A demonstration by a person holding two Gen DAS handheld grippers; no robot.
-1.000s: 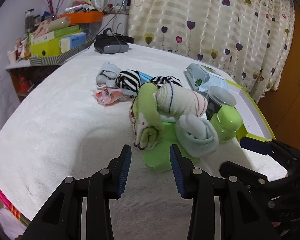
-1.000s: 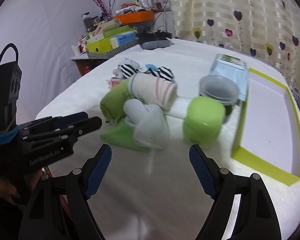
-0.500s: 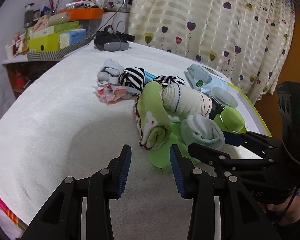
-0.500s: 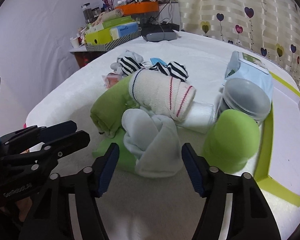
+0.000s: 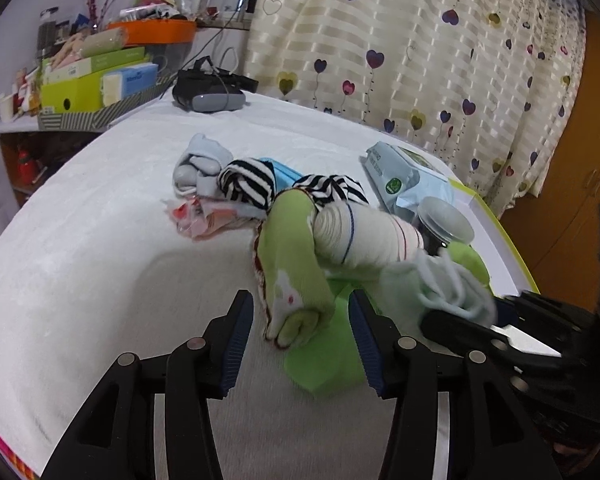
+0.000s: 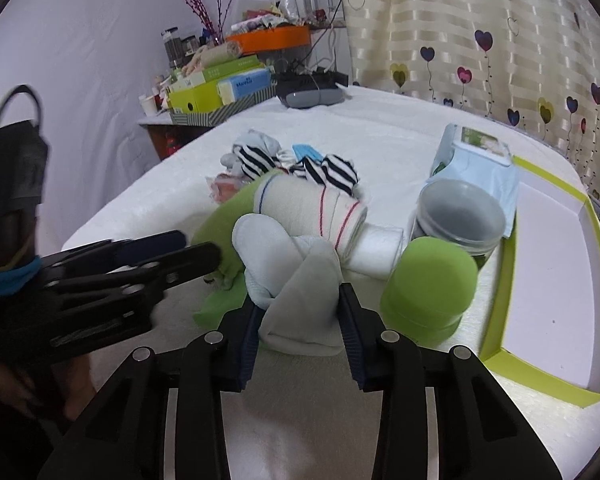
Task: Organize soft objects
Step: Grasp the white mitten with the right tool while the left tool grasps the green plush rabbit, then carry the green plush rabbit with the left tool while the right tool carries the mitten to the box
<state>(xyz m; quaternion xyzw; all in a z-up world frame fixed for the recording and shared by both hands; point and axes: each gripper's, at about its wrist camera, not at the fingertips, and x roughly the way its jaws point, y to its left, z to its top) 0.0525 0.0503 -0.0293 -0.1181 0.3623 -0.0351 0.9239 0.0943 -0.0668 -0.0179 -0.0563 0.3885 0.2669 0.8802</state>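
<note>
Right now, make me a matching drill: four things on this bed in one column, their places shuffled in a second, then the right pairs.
Things
1. pale sock
2. green roll
3. headset
4. green lid

Places
A. at the far edge of the bed
B. between the right gripper pads, which are closing on it
C. beside the tray, in front of the jar
D. ahead of the open left gripper, end between its pads

Pairs: 1-B, 2-D, 3-A, 4-C
</note>
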